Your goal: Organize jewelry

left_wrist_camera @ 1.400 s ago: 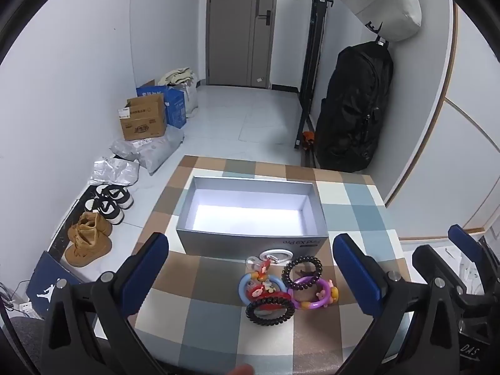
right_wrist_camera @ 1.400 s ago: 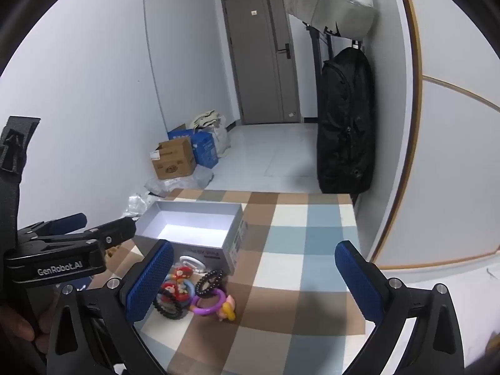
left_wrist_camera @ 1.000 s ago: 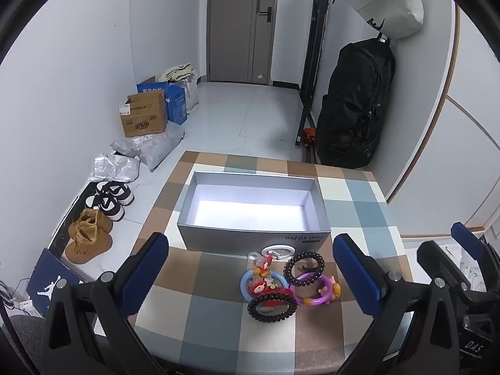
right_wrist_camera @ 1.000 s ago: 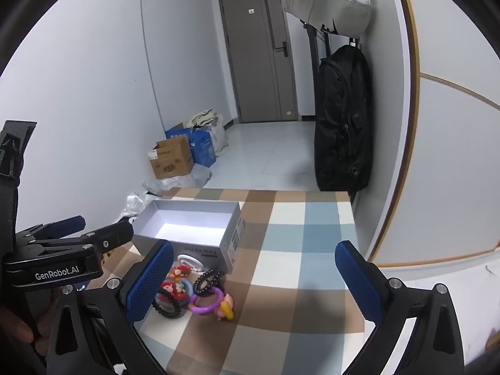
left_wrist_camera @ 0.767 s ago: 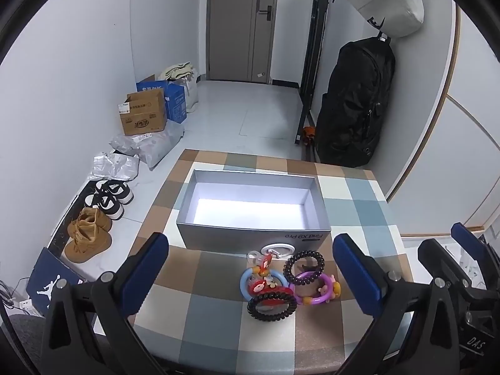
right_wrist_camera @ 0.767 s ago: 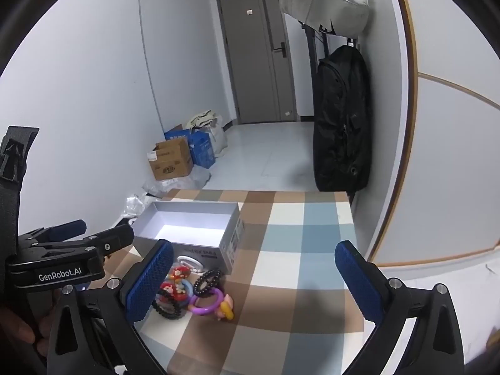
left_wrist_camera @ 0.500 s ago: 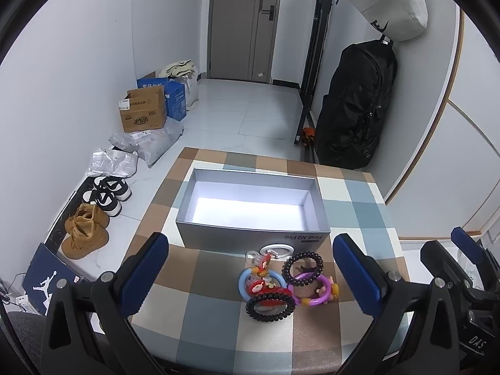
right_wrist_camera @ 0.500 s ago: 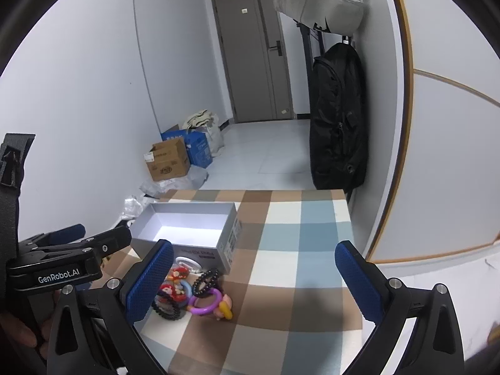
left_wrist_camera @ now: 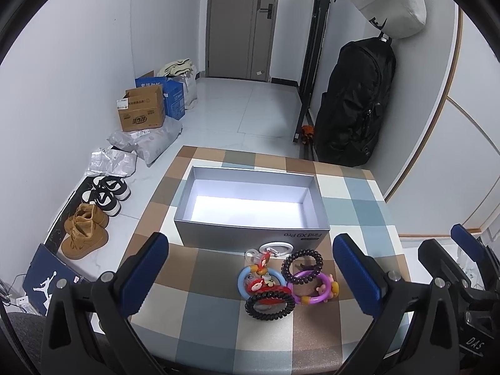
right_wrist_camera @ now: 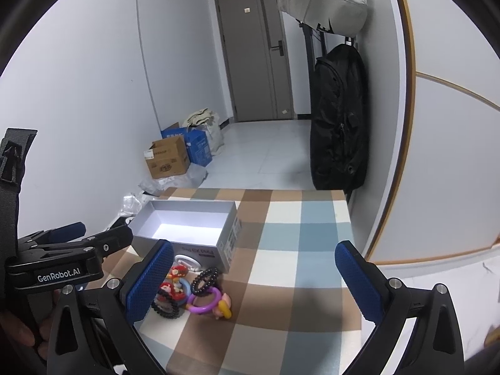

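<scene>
A pile of bracelets lies on the checked tablecloth in front of an open grey box: a blue ring with red charms, a black coil ring, a black beaded bracelet, a purple ring with charms, and a white ring against the box. The box looks empty. My left gripper is open and empty, above and in front of the pile. My right gripper is open and empty, to the pile's right.
The table ends at a white wall on the right and drops to the floor on the left. Shoes, cardboard boxes and bags lie on the floor at left. A black backpack hangs beyond the table.
Both grippers have risen and drawn back slightly, so the box and pile sit a little lower in view. Both stay open. The bracelets have not moved.
</scene>
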{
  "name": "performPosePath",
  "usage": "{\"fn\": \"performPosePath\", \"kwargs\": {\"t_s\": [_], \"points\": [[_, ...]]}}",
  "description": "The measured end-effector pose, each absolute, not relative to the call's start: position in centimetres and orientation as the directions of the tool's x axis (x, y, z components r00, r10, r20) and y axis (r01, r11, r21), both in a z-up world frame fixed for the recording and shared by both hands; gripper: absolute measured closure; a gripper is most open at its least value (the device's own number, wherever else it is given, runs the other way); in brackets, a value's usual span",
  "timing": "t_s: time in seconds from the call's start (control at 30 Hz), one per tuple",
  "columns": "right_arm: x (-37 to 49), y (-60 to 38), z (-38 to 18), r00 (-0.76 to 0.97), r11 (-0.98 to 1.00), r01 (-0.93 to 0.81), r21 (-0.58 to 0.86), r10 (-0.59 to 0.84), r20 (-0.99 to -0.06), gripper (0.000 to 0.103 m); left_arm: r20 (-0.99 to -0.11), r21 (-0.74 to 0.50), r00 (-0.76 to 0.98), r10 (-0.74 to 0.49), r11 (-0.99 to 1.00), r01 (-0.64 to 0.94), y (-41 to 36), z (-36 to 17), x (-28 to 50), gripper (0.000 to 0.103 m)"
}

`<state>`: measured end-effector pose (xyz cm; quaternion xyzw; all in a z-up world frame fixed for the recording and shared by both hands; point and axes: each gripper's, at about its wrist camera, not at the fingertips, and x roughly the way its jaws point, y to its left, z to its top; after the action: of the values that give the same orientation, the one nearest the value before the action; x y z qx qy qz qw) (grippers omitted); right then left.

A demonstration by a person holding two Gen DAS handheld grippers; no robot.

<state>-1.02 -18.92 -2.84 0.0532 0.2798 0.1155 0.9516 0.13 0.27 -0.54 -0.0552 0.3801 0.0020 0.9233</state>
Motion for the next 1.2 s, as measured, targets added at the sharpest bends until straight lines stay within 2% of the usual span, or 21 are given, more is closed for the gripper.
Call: {"fn": "performPosePath", "kwargs": {"t_s": [1.2], "points": [[-0.93, -18.82, -3.0, 0.817, 0.972, -0.18, 0.154, 0.235, -0.527, 0.0, -0.711, -0.103, 0.702, -0.047, 0.994, -0.038, 0.01, -0.88, 0.2, 0.001]]}}
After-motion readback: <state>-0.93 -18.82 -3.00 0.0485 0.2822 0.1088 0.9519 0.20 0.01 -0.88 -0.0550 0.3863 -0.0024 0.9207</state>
